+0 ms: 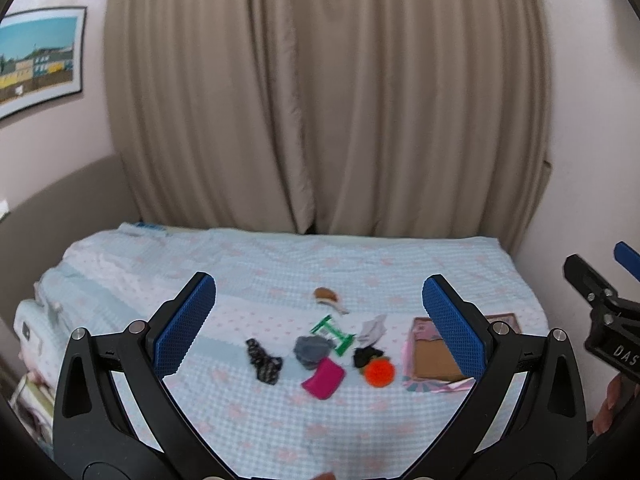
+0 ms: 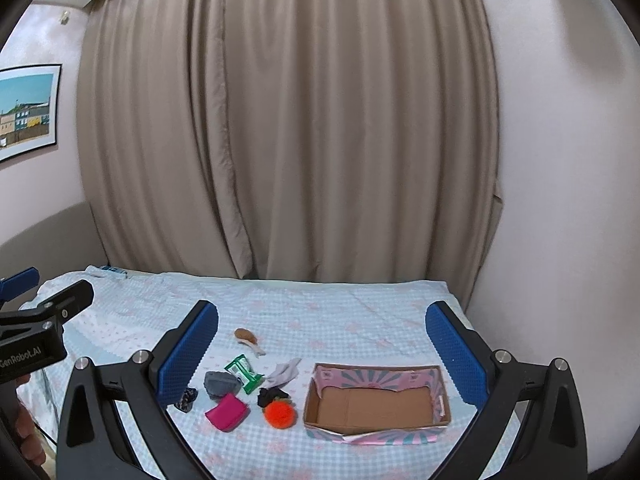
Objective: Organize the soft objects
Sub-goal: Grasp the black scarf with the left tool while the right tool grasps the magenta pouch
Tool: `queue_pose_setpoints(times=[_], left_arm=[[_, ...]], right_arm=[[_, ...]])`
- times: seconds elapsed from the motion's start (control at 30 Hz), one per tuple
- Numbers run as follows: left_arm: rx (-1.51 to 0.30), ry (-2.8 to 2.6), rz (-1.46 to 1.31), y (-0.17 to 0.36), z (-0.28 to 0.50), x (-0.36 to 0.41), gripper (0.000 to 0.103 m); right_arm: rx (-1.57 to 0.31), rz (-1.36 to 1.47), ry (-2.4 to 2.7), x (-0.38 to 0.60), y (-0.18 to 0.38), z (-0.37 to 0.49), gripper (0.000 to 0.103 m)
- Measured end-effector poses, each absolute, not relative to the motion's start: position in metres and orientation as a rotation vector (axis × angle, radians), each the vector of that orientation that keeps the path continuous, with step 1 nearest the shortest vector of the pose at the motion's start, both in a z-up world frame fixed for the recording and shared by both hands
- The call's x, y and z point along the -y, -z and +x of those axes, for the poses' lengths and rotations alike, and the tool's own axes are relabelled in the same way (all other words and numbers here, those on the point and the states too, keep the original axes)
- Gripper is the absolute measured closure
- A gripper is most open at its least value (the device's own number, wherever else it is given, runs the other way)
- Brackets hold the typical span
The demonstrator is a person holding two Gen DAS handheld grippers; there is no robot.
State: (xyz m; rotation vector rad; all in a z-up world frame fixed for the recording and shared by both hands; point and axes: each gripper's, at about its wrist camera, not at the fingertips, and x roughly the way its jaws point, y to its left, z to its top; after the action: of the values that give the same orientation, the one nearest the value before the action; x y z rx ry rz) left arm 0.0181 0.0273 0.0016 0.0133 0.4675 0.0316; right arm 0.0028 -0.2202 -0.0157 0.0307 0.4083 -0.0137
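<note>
Lying in a loose cluster on the bed (image 2: 360,320), whose cover is a pale blue waffle-textured cloth with faded pink marks, are the soft things. A fuzzy orange pom-pom ball (image 2: 279,414) sits nearest the box, touching a crumpled black cloth (image 2: 270,395) just behind it. Left of these lies a magenta pouch (image 2: 227,417), flat and rounded at the corners, with a lumpy grey fabric bundle (image 2: 220,384) just beyond it. A dark patterned scrunchie-like piece (image 1: 263,361) lies farthest left. Behind the group are a green-and-white crinkled packet (image 2: 243,373), a limp white cloth (image 2: 285,372), and, farther off and apart, a brown drumstick-shaped toy (image 2: 248,338).

To the right stands a shallow cardboard box (image 2: 400,428), plain brown inside, with pink and teal sunburst print on its flaps and a torn-looking far rim; nothing lies in it.

Both tongs hover above the near edge of the bed. The left tongs (image 1: 319,308) are spread wide, their blue dimpled pads (image 1: 184,328) touching nothing. The right tongs (image 2: 321,336) are likewise spread wide and hold nothing, framing the cluster and the box between black arms.

Beige pleated curtains (image 2: 300,120) hang behind the bed, and a framed landscape picture (image 1: 38,60) is on the left wall.
</note>
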Motion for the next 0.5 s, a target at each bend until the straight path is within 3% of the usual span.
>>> queue_pose_setpoints(times=[0.5], left_arm=[[-0.683,0.024,0.076,0.125,0.111,-0.205,0.0]], right_arm=[[-0.554,0.144,0.108,0.071,0.125,0.058,0.0]])
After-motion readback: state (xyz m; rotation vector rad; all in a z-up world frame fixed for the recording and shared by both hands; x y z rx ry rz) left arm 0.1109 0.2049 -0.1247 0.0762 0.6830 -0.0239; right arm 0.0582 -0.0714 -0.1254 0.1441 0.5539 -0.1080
